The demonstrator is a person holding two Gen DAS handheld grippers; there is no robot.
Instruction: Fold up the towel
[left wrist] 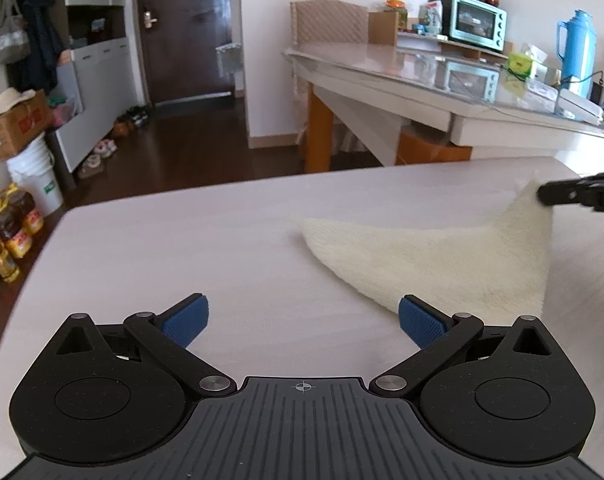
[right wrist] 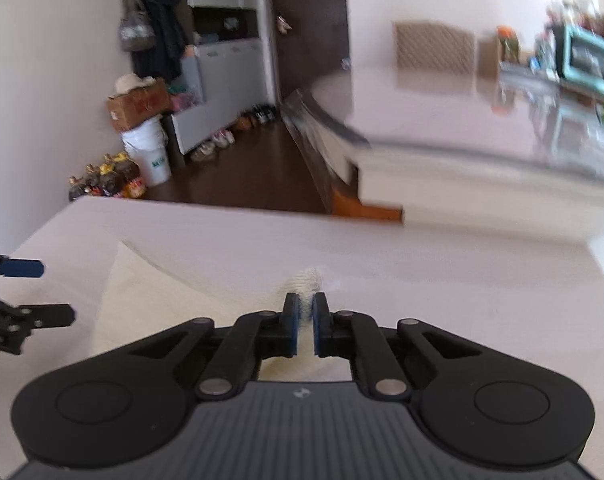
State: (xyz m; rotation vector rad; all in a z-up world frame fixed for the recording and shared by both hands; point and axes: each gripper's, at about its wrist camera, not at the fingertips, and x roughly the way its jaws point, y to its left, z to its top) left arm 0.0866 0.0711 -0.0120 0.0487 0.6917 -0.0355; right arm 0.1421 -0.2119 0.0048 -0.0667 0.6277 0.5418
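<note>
Right gripper [right wrist: 305, 312] angled down, clamped on raised towel [left wrist: 442, 256] corner, left gripper [left wrist: 304, 320] jaws wide apart, low over table [left wrist: 181, 248], beside towel's near edge

left gripper [left wrist: 304, 322]: black linkage, blue ribbed fingers [left wrist: 420, 326], silver pivots | right gripper [right wrist: 305, 320]: same, ridged grey base

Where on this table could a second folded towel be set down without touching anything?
Bare table lies left of the towel, ahead of the open left gripper, and beyond the towel toward the far edge. The right side is crowded: the right gripper pinches a towel corner.
</note>
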